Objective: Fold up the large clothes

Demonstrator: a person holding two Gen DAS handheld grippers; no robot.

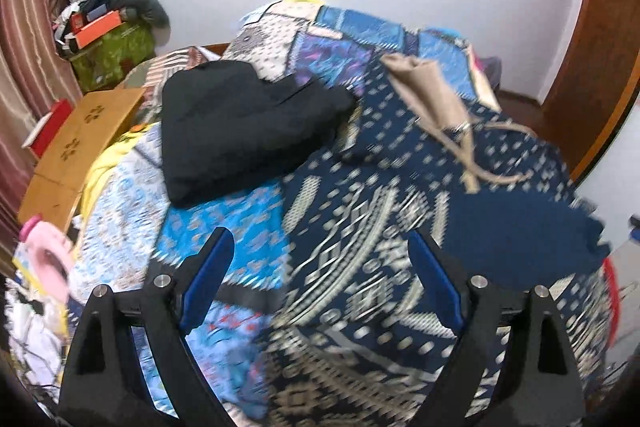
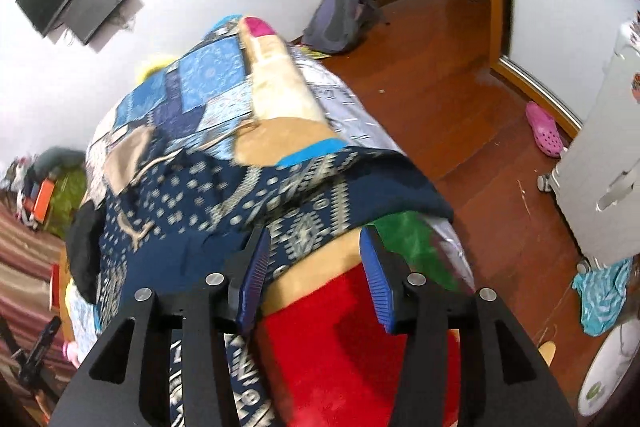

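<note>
Left wrist view: the navy garment with cream geometric print [image 1: 360, 227] lies spread across the patchwork-quilted bed [image 1: 248, 215]. Both the left hand-held gripper [image 1: 320, 267] and right hand-held gripper [image 2: 316, 267] stand apart, holding nothing. Grip an edge cleanly, taking only one layer. A folded black garment [image 1: 240, 127] lies beside; its tan drawstring [image 1: 460, 131] may snag.
</note>
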